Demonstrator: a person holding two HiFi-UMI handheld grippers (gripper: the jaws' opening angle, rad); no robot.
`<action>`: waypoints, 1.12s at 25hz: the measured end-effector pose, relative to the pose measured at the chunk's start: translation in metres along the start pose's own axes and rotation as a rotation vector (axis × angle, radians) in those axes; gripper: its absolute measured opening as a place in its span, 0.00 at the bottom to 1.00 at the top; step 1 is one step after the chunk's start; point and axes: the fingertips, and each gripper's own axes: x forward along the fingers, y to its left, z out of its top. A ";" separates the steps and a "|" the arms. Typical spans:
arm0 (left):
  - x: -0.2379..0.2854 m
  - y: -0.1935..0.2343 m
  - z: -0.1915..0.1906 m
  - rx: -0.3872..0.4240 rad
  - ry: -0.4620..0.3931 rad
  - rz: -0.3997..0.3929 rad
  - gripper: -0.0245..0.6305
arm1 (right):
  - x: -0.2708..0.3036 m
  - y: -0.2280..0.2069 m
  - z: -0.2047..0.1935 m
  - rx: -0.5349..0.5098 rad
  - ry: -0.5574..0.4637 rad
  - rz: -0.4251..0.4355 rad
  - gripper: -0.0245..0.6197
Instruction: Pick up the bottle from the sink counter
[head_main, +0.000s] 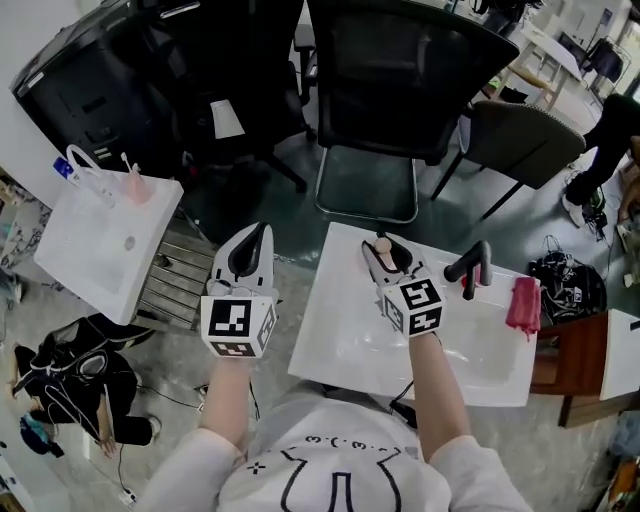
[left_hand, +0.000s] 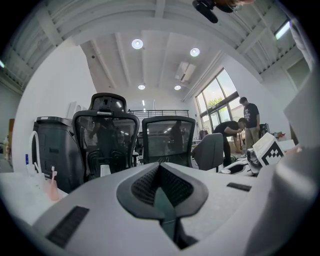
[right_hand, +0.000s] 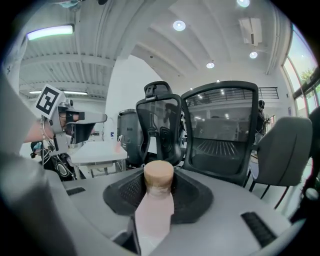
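Note:
A pale pink bottle (right_hand: 154, 212) with a tan cap (right_hand: 158, 174) stands upright between the jaws of my right gripper (right_hand: 158, 196), which is shut on it. In the head view the bottle's cap (head_main: 381, 245) shows at the tip of the right gripper (head_main: 386, 258), held above the far left part of the white sink counter (head_main: 345, 335). My left gripper (head_main: 249, 252) hangs over the floor to the left of that sink. Its jaws are together with nothing between them, as the left gripper view (left_hand: 162, 186) also shows.
A black faucet (head_main: 470, 268) and a pink cloth (head_main: 523, 303) sit on the sink's right side. A second white sink (head_main: 95, 245) at the left carries a small pink bottle (head_main: 137, 186). Black office chairs (head_main: 400, 100) stand beyond both sinks.

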 end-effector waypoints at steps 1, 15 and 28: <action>0.000 -0.003 0.002 -0.002 -0.005 -0.004 0.05 | -0.005 0.000 0.004 -0.004 -0.004 -0.003 0.27; 0.007 -0.044 0.038 0.039 -0.079 -0.086 0.05 | -0.081 -0.009 0.054 -0.033 -0.022 -0.091 0.27; 0.003 -0.068 0.061 0.087 -0.137 -0.157 0.05 | -0.161 -0.024 0.100 -0.039 -0.115 -0.248 0.27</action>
